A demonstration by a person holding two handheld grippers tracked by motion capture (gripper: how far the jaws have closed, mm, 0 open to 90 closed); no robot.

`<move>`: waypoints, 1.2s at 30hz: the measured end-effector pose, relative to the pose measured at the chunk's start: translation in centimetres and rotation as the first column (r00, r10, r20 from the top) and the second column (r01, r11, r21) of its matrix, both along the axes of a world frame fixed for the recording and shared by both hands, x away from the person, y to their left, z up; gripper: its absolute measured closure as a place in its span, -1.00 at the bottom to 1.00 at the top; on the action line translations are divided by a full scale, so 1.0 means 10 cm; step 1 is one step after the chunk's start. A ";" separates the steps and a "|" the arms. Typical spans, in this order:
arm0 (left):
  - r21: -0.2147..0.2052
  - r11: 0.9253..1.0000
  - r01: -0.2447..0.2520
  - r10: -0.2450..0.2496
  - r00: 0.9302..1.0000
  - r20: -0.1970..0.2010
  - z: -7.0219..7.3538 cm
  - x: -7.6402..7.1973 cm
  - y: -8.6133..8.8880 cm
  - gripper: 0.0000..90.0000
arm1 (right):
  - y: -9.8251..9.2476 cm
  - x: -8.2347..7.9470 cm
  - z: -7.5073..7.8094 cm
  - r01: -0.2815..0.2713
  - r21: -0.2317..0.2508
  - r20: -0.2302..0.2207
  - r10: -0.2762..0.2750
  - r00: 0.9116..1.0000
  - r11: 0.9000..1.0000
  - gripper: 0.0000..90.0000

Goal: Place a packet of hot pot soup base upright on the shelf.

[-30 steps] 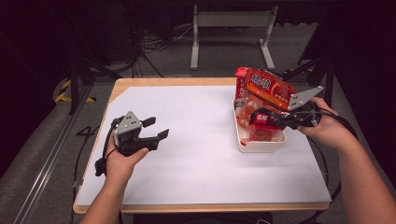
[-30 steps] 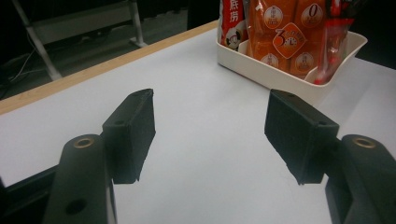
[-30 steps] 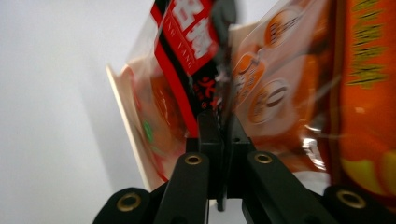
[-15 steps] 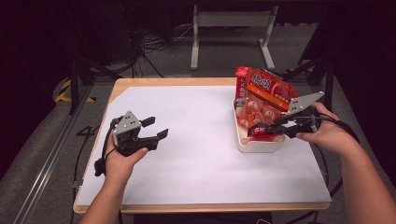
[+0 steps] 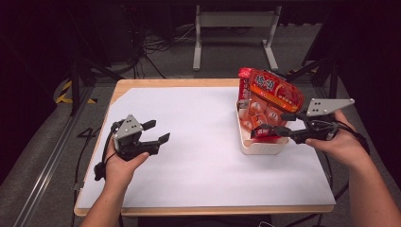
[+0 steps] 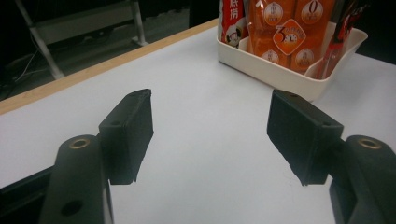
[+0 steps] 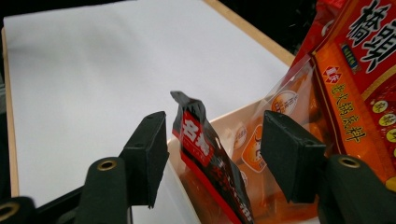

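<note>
right gripper (image 7: 212, 149) sits at the near end of the white tray (image 5: 255, 145), jaws just been opening, and the dark red packet (image 7: 205, 154) stands between them with neither pad pressing on it, its long axis tilted up out of the tray toward the camera; the big orange snack bag (image 5: 272, 97) crowds the far side, so open room lies back toward the person and over the bare white table (image 5: 198, 127); left gripper (image 5: 156, 132) waits well apart, jaws spread and empty, far less handy
</note>
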State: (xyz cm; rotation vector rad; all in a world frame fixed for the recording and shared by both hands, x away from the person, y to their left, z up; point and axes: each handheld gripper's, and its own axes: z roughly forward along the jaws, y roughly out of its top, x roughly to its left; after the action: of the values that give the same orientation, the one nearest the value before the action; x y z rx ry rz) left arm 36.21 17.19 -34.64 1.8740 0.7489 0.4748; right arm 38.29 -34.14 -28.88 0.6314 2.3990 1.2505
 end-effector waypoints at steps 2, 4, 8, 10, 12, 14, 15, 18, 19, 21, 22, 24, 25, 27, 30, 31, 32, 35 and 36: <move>0.002 1.000 -0.003 0.003 1.000 0.001 -0.01 -0.04 0.03 -0.28 | 0.03 -0.05 0.01 0.017 0.019 0.009 -0.017 1.000 1.000 -0.10; 0.002 1.000 -0.008 0.008 1.000 -0.003 -0.03 -0.07 0.07 -0.28 | 0.07 -0.09 0.01 0.029 0.037 0.014 -0.029 0.999 0.999 -0.12; 0.008 1.000 -0.009 0.009 1.000 0.004 -0.06 -0.17 0.14 -0.29 | 0.14 -0.18 0.02 0.047 0.049 0.030 -0.049 0.998 0.998 -0.15; 0.012 1.000 -0.012 0.012 1.000 0.006 -0.07 -0.20 0.17 -0.30 | 0.20 -0.24 -0.01 0.055 0.045 0.032 -0.056 0.998 0.997 -0.17; 0.012 1.000 -0.014 0.014 1.000 0.003 -0.09 -0.24 0.20 -0.30 | 0.22 -0.26 -0.02 0.054 0.046 0.032 -0.055 0.998 0.997 -0.18; 0.014 1.000 -0.018 0.018 1.000 0.006 -0.11 -0.26 0.23 -0.31 | 0.28 -0.30 -0.06 0.064 0.054 0.032 -0.066 0.997 0.996 -0.20; 0.015 1.000 -0.020 0.020 1.000 0.002 -0.11 -0.27 0.24 -0.31 | 0.30 -0.32 -0.07 0.071 0.059 0.035 -0.073 0.997 0.996 -0.20; 0.011 1.000 -0.025 0.025 1.000 0.000 -0.13 -0.30 0.26 -0.31 | 0.36 -0.36 -0.14 0.110 0.071 0.037 -0.113 0.993 0.991 -0.21; 0.015 1.000 -0.027 0.027 1.000 0.003 -0.13 -0.31 0.27 -0.31 | 0.39 -0.38 -0.17 0.117 0.095 0.037 -0.121 0.992 0.989 -0.21; 0.013 1.000 -0.027 0.027 1.000 -0.002 -0.15 -0.32 0.28 -0.31 | 0.44 -0.40 -0.24 0.113 0.149 0.025 -0.118 0.993 0.982 -0.20; 0.018 1.000 -0.025 0.025 1.000 -0.001 -0.15 -0.32 0.29 -0.31 | 0.47 -0.41 -0.28 0.109 0.167 0.020 -0.114 0.993 0.980 -0.20; 0.013 1.000 -0.029 0.029 1.000 -0.005 -0.16 -0.33 0.30 -0.31 | 0.50 -0.41 -0.34 0.107 0.165 0.025 -0.113 0.993 0.980 -0.21; 0.013 0.999 -0.029 0.029 1.000 -0.005 -0.16 -0.33 0.30 -0.31 | 0.52 -0.42 -0.36 0.115 0.161 0.027 -0.120 0.992 0.980 -0.21; 0.009 1.000 -0.027 0.027 1.000 -0.002 -0.16 -0.33 0.31 -0.31 | 0.53 -0.41 -0.41 0.133 0.172 0.028 -0.140 0.990 0.976 -0.22; 0.007 1.000 -0.020 0.020 1.000 0.000 -0.16 -0.33 0.32 -0.31 | 0.52 -0.40 -0.45 0.146 0.188 0.014 -0.152 0.988 0.971 -0.23; 0.007 1.000 -0.020 0.020 1.000 0.000 -0.16 -0.33 0.32 -0.32 | 0.53 -0.40 -0.47 0.147 0.190 0.003 -0.150 0.989 0.971 -0.24; 0.002 1.000 -0.020 0.020 1.000 -0.003 -0.16 -0.33 0.33 -0.32 | 0.53 -0.40 -0.47 0.147 0.190 0.003 -0.150 0.989 0.971 -0.24; -0.001 1.000 -0.020 0.020 1.000 0.001 -0.15 -0.33 0.34 -0.32 | 0.55 -0.42 -0.53 0.155 0.160 -0.011 -0.155 0.988 0.975 -0.24; -0.002 1.000 -0.017 0.017 1.000 0.004 -0.15 -0.33 0.34 -0.32 | 0.57 -0.42 -0.56 0.153 0.139 -0.017 -0.152 0.988 0.978 -0.25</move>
State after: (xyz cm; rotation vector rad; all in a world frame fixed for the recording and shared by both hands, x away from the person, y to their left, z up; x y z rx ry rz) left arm 32.86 20.61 -36.16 1.8655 0.7634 0.4882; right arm 34.04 -28.48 -34.45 0.8452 2.2340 1.3601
